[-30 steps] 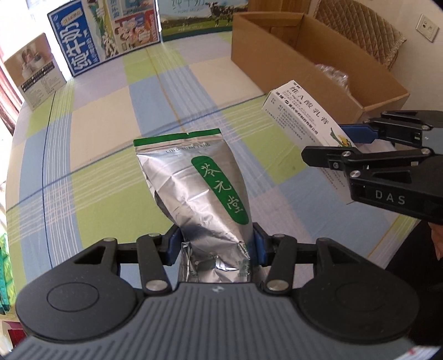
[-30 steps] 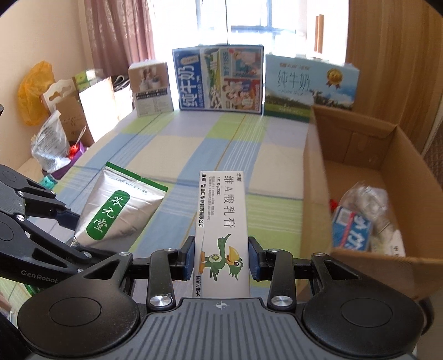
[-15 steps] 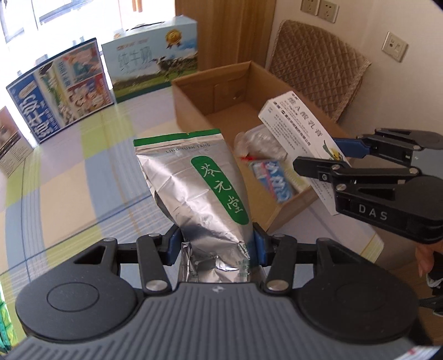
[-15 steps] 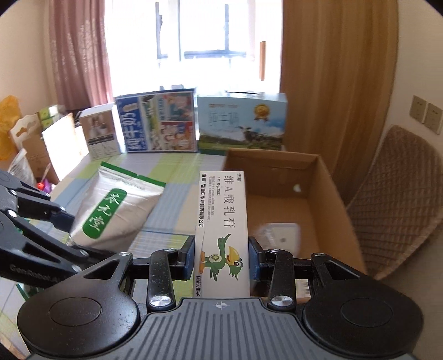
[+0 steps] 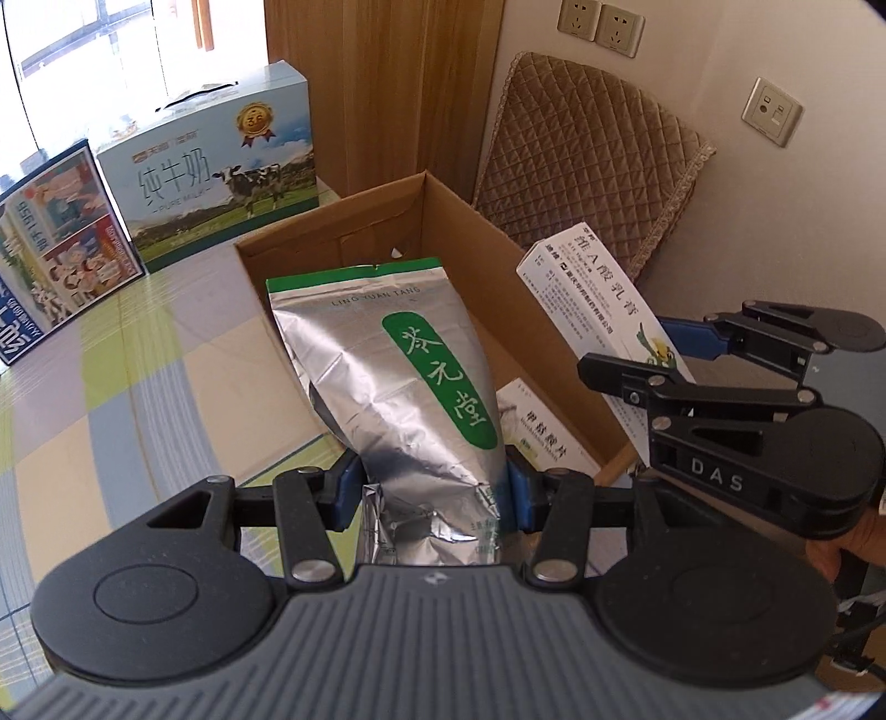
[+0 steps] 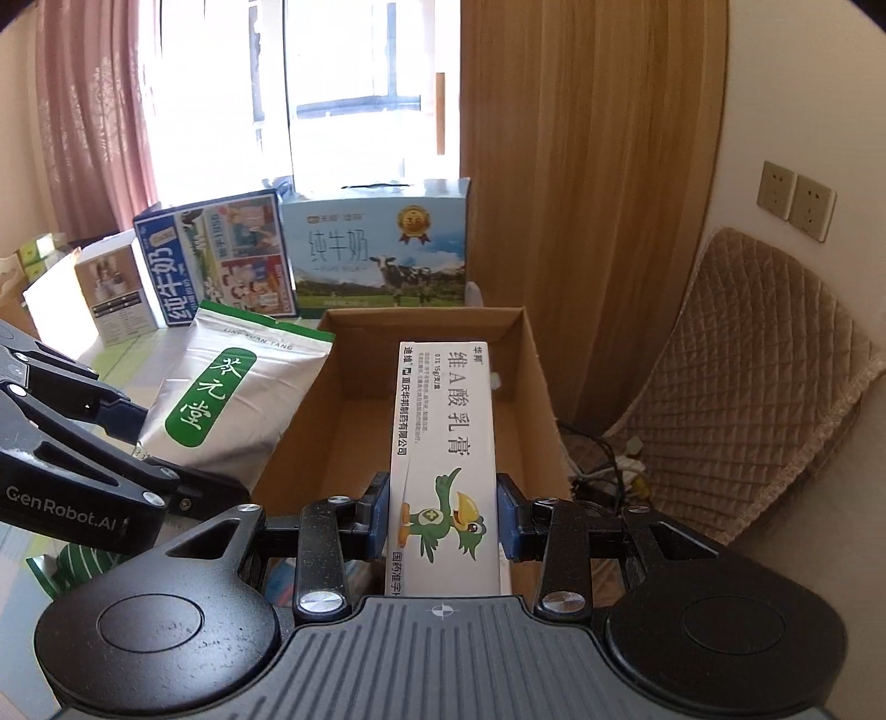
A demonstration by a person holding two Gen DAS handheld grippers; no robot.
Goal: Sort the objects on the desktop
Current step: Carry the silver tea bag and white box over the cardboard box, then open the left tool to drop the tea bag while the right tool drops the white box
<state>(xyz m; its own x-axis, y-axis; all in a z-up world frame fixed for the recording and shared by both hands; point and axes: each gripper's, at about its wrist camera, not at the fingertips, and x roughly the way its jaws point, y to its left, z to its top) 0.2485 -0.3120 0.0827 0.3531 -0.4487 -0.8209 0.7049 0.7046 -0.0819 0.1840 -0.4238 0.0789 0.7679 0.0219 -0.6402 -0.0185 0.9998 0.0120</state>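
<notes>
My left gripper [image 5: 432, 493] is shut on a silver foil pouch [image 5: 398, 382] with a green label, held over the near left part of the open cardboard box [image 5: 443, 210]. My right gripper [image 6: 442, 518] is shut on a white ointment carton [image 6: 443, 443] with a green bird print, held above the box [image 6: 531, 387]. The right gripper [image 5: 675, 354] with its carton [image 5: 598, 299] shows in the left wrist view, and the left gripper [image 6: 138, 443] with the pouch [image 6: 232, 387] shows in the right wrist view. A white packet [image 5: 531, 421] lies in the box.
Milk cartons [image 6: 382, 249] and printed boxes [image 6: 216, 255] stand along the far edge of the checked tablecloth [image 5: 138, 399]. A quilted chair [image 6: 747, 376] stands right of the box, with cables [image 6: 609, 465] on the floor. A wooden panel and wall sockets [image 5: 601, 25] are behind.
Both grippers have swung right and forward from over the tablecloth to over the cardboard box, each still holding its item.
</notes>
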